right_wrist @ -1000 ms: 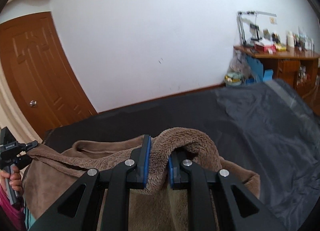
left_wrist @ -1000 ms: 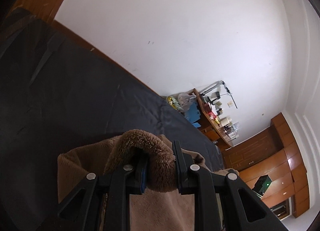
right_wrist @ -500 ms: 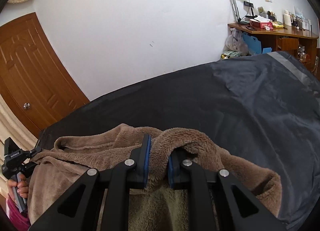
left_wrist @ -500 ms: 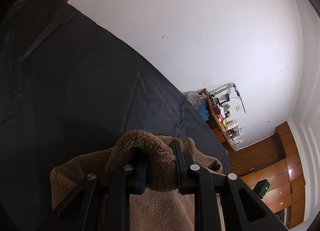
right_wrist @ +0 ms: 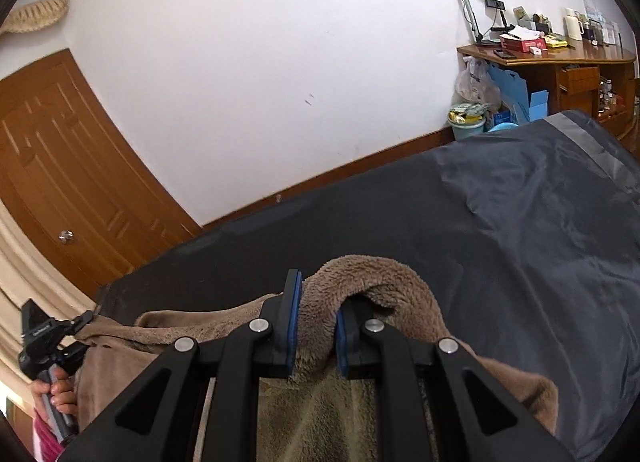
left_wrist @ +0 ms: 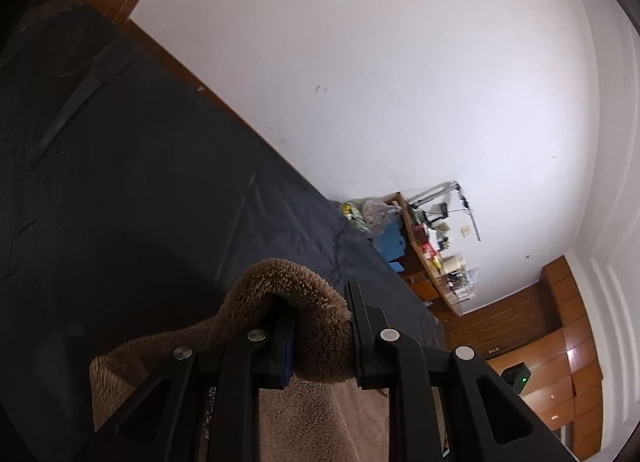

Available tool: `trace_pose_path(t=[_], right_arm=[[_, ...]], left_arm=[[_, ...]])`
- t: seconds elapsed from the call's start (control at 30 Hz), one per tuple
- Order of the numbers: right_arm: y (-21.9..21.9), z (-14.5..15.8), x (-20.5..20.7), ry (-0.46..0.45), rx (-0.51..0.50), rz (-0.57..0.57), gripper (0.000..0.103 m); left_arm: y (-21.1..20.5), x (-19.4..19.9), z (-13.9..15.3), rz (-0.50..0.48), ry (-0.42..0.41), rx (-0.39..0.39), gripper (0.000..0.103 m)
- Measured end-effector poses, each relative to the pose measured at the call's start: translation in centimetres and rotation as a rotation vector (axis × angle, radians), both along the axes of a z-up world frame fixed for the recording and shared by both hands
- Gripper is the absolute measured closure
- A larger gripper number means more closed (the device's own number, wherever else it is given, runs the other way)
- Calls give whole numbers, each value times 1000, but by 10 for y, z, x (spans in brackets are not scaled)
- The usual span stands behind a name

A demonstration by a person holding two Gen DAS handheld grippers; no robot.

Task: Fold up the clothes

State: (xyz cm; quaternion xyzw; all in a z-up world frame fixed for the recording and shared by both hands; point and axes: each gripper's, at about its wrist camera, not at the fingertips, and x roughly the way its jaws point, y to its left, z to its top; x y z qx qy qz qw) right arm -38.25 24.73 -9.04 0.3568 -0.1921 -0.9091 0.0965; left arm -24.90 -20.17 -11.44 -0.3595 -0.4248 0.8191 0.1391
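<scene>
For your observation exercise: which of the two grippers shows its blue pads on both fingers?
The right gripper: blue pads line both fingers around the brown garment. On the left gripper, blue shows on one finger only.

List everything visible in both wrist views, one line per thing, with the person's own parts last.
fleece garment: one, brown, held up over the dark sheet, an edge pinched in each claw.
sheet: one, dark grey, covering the flat surface below.
door: one, brown wood, left of the right wrist view.
desk: one, brown wood, cluttered, by the far wall.
blue boxes: a few, beside the desk.
bucket: one, pale green, at the wall.
left claw: shut on the garment.
right claw: shut on the garment.
left hand: gripping its handle.
</scene>
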Motion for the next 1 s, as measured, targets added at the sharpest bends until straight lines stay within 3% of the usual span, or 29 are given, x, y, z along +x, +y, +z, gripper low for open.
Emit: trace_pose_path(t=[0.13, 0.23, 0.27, 0.3, 0.33, 0.37, 0.47, 0.6, 0.77, 0.9, 1.0], right_arm=[[-2, -31, -15, -112, 3, -9, 84], [4, -30, -8, -68, -39, 3, 78], [5, -28, -5, -48, -52, 12, 66], [5, -26, -2, -28, -65, 21, 49], [6, -23, 2, -8, -77, 30, 40], [5, -19, 6, 20, -82, 34, 27], [6, -6, 18, 89, -94, 31, 23], [14, 6, 28, 121, -81, -16, 21], [-7, 14, 41, 115, 120, 14, 21], [-55, 15, 57, 148, 547, 106, 21], [-66, 9, 54, 125, 610, 132, 21]], left_arm=[[1, -10, -27, -15, -83, 5, 80], [2, -11, -32, -38, -81, 18, 75], [3, -10, -29, -42, -66, 25, 72], [2, -7, -24, -43, -39, 34, 59], [2, -3, -18, -41, -6, 43, 42], [2, 0, -12, -40, 27, 53, 39], [0, 11, 4, -33, 114, 69, 34], [8, 19, 19, -37, 154, 41, 33], [34, 15, 22, -96, 139, -29, 33], [54, 10, 23, -146, 124, -84, 33], [72, 7, 23, -178, 105, -131, 33]])
